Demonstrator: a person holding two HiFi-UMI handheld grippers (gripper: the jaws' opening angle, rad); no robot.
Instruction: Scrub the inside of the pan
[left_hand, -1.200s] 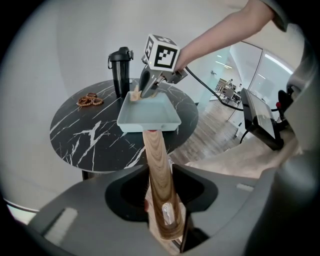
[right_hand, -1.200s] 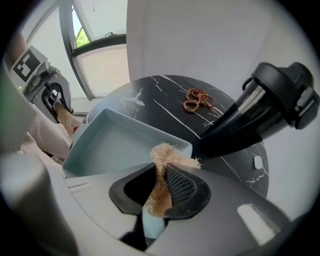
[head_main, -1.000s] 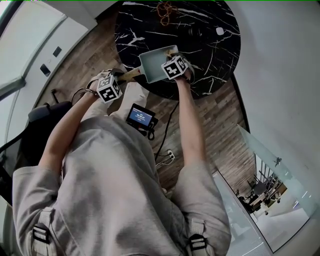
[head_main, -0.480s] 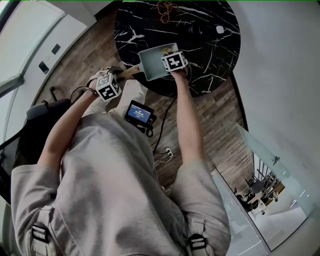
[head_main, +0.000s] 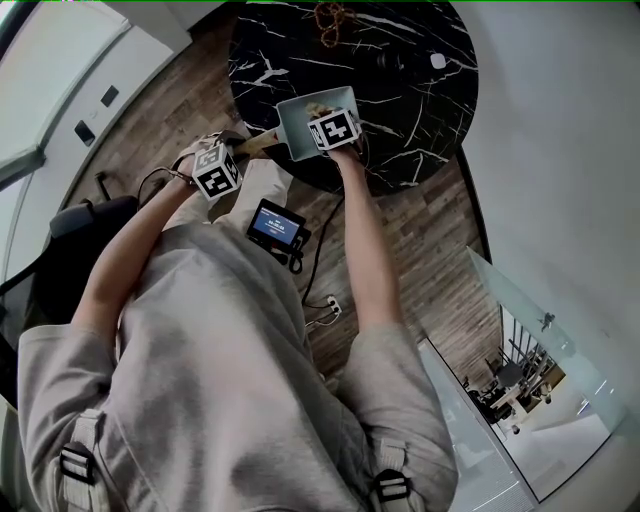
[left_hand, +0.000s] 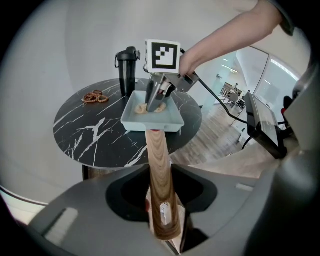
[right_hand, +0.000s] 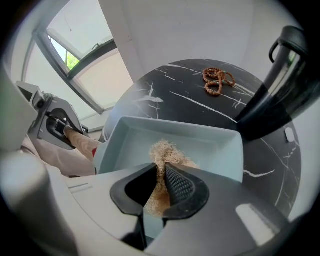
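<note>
A pale blue square pan (head_main: 300, 122) (left_hand: 131, 114) (right_hand: 200, 142) rests on the round black marble table (head_main: 400, 80), its wooden handle (left_hand: 160, 185) reaching off the near edge. My left gripper (head_main: 222, 168) (left_hand: 161, 220) is shut on that handle's end. A tan fibrous scrubber (right_hand: 164, 155) (left_hand: 150, 107) lies pressed on the pan's floor. My right gripper (head_main: 335, 128) (right_hand: 159, 187) is shut on it, hanging over the pan and pointing down into it.
A black bottle (left_hand: 127, 71) (right_hand: 280, 75) stands on the table behind the pan. A string of brown beads (head_main: 328, 18) (left_hand: 95, 96) (right_hand: 217, 80) lies at the table's far side. A small screen device (head_main: 277, 230) with a cable sits by the person's lap.
My right gripper has slid left inside the pan with the scrubber. The left gripper and the handle have stayed put.
</note>
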